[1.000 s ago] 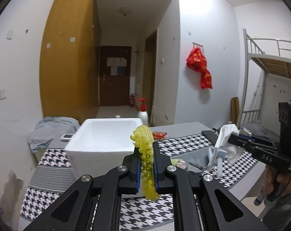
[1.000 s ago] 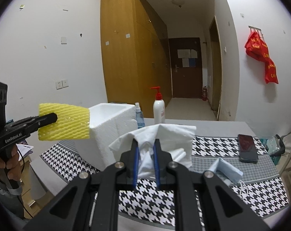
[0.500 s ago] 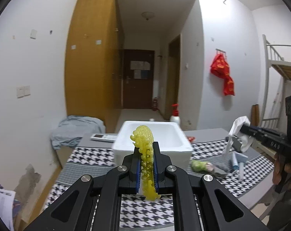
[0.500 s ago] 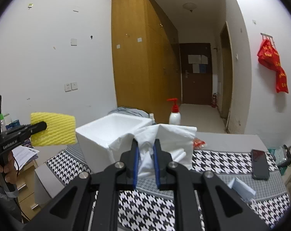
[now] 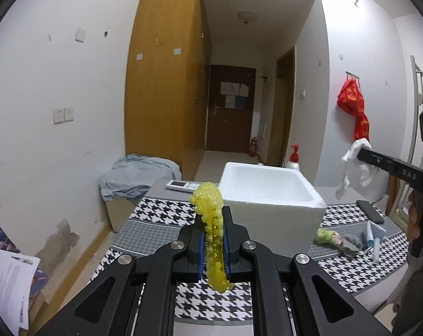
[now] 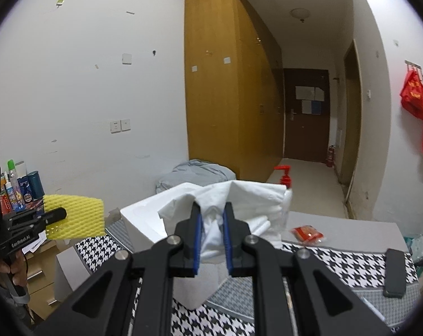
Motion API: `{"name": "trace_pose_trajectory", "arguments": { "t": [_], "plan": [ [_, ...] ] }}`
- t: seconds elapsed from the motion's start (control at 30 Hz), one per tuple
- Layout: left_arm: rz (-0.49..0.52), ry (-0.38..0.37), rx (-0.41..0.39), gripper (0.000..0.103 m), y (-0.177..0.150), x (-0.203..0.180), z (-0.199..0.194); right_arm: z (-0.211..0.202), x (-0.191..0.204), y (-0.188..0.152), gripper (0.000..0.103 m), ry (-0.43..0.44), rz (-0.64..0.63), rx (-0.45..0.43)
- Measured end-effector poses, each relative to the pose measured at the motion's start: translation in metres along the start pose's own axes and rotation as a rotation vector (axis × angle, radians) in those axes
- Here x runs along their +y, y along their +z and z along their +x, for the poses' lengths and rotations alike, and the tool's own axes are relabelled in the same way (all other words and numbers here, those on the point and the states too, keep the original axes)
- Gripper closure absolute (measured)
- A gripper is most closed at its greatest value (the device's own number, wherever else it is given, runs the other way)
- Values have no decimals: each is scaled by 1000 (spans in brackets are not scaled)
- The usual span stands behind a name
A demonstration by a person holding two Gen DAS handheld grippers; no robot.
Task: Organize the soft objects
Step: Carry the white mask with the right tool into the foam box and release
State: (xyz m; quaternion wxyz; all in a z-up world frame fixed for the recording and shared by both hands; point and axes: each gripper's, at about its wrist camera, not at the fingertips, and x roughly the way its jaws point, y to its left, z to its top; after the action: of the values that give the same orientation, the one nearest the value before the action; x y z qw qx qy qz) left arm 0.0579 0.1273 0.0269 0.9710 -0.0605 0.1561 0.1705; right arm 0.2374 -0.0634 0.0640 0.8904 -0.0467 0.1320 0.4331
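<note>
- My left gripper (image 5: 213, 242) is clamped on the yellow foam net (image 5: 211, 224), which stands edge-on between the blue pads and pokes out above and below them.
- My right gripper (image 6: 211, 239) is clamped on the white cloth (image 6: 239, 196), bunched between its pads and spreading wide above them.
- Change noted: against the view of 1 second ago, both grippers have swung across the table; from the left wrist the white foam box (image 5: 270, 193) now sits to the right of the net, not behind it, and from the right wrist the box (image 6: 144, 221) lies directly behind the cloth.
- Judgement: both loads are in carriage toward the box; neither is over its opening yet, and release is the step outstanding.
- Further out on the houndstooth cloth (image 5: 161, 212), 3 soft items remain: a green-pink bundle (image 5: 327, 235), a grey sock (image 5: 350, 245) and a face mask (image 5: 375, 232), all well apart from the box.
- A black phone (image 5: 369, 211) lies beyond them, not a soft item.
- Risk: the hanging tail of the white cloth may catch the box rim.
</note>
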Motion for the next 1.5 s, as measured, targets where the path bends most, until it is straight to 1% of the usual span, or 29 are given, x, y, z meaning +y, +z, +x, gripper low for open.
{"name": "trace_pose_trajectory", "arguments": {
  "t": [0.13, 0.27, 0.53, 0.73, 1.03, 1.27, 1.33, 1.37, 1.4, 1.43, 1.47, 1.5],
  "plan": [
    [-9, 5, 13, 92, -3, 9, 4, 17, 8, 7, 86, 27, 2, 14],
    [-13, -5, 17, 92, -5, 14, 5, 29, 18, 12, 86, 50, -6, 16],
    [-37, -9, 24, 92, -3, 23, 9, 51, 30, 15, 86, 71, -15, 47],
    [-42, 7, 18, 92, -2, 32, 7, 69, 42, 18, 86, 90, -19, 68],
    [-60, 13, 15, 92, -6, 47, 8, 97, 57, 18, 86, 90, -32, 122],
    [-54, 3, 18, 92, -7, 49, 11, 114, 58, 14, 86, 81, -25, 162],
    [-54, 3, 18, 92, -7, 51, 12, 119, 58, 14, 84, 77, -22, 176],
    [-54, 5, 18, 92, -7, 51, 12, 120, 58, 14, 73, 74, -16, 178],
    [-56, 5, 19, 92, -7, 53, 13, 121, 58, 13, 50, 65, -16, 183],
    [-57, 4, 21, 92, -7, 54, 14, 122, 59, 12, 37, 52, -18, 187],
    [-57, 6, 22, 92, -7, 54, 14, 122, 60, 12, 17, 34, -21, 189],
    [-56, 7, 22, 92, -7, 53, 14, 121, 61, 12, 13, 26, -23, 185]
  ]
}}
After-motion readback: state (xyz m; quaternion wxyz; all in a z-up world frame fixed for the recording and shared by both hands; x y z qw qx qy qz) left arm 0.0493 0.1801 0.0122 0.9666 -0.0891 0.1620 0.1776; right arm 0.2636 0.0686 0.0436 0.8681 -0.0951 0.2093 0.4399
